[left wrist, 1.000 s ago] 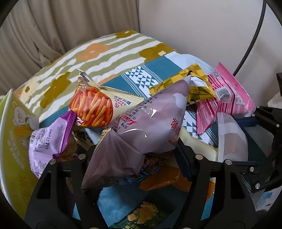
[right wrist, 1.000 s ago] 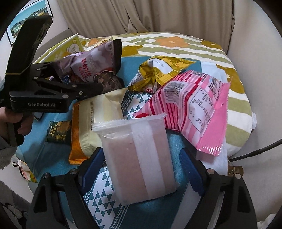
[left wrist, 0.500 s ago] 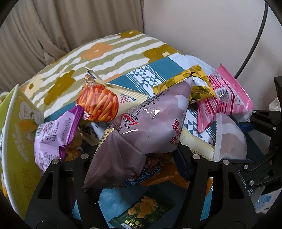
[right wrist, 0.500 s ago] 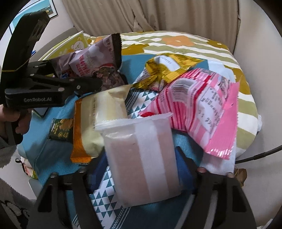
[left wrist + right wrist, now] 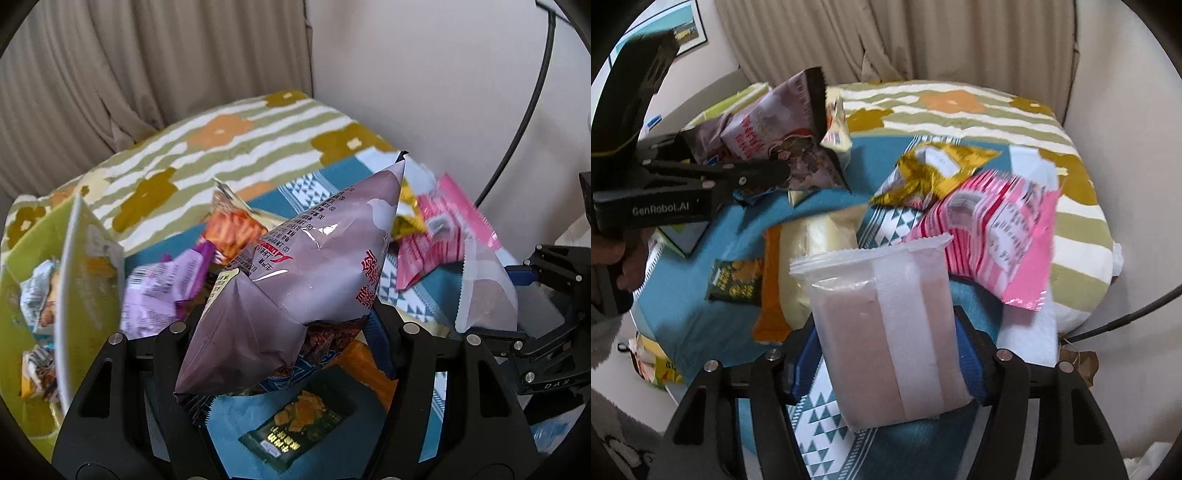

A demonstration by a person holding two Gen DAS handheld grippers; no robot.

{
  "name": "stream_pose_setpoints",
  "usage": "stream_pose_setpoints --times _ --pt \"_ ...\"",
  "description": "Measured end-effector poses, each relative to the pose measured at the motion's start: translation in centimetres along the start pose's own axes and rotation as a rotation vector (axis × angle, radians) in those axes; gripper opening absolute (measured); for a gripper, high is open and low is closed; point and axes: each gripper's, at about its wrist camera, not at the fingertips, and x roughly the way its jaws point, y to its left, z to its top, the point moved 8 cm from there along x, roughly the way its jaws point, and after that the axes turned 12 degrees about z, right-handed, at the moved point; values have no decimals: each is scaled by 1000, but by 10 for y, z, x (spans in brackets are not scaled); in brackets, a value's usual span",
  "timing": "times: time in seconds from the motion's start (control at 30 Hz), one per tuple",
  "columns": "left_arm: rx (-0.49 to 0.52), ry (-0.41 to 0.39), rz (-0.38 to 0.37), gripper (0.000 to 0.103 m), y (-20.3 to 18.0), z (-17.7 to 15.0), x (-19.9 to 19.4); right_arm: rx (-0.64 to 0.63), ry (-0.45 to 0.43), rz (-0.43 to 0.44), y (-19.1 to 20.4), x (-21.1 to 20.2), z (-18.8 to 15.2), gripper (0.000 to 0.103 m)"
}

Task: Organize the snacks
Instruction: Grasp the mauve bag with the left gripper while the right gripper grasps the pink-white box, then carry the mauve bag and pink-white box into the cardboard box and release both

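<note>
My left gripper (image 5: pixel 284 332) is shut on a mauve snack bag (image 5: pixel 295 284) and holds it above the table; the bag also shows in the right wrist view (image 5: pixel 775 140). My right gripper (image 5: pixel 886 354) is shut on a clear packet of pale pink snack (image 5: pixel 886 332), lifted off the cloth; it also shows in the left wrist view (image 5: pixel 484 291). A green box (image 5: pixel 77 288) with wrapped snacks inside stands at the left. On the table lie a pink bag (image 5: pixel 993 236), a gold bag (image 5: pixel 934 173), a cream and orange bag (image 5: pixel 801 273) and a small dark green packet (image 5: pixel 735 280).
The table has a blue patterned cloth (image 5: pixel 713 332) and a green striped floral cloth (image 5: pixel 1015 122) behind. An orange snack bag (image 5: pixel 232 232) and a purple packet (image 5: pixel 162 291) lie by the box. Curtains and a wall stand behind. A black cable (image 5: pixel 1126 317) hangs at the right.
Both grippers have risen with their bags. The left gripper has moved left, so the green box's inside now shows.
</note>
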Motion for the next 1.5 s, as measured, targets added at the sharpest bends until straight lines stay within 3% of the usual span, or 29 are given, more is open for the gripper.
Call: stream_pose_setpoints --times 0.17,0.37,0.67,0.9,1.03,1.2,1.3,1.33,1.37,1.5 --pt "-50 -42 13 62 20 10 -36 19 -47 28 23 -23 14 60" --pt "-124 -90 68 62 70 17 -88 -11 -87 62 65 -39 45 60" --pt "-244 -105 182 62 194 -11 -142 -99 -164 139 163 -45 113 60" --pt "-297 -55 219 63 285 -52 -138 -77 -192 175 232 -15 162 60" --pt "-297 7 187 63 320 -80 -120 -38 -179 200 259 14 181 60" --pt "-263 63 110 64 334 -100 -97 -11 -150 184 284 42 189 60" --pt "-212 64 78 82 334 -102 -91 30 -136 169 291 56 189 60" --pt "-198 55 82 97 334 -101 -89 47 -130 162 293 62 188 60" --pt "-190 47 85 103 335 -100 -90 54 -126 158 294 64 186 60" --pt "-220 32 60 103 346 -98 -93 82 -94 134 296 78 183 60"
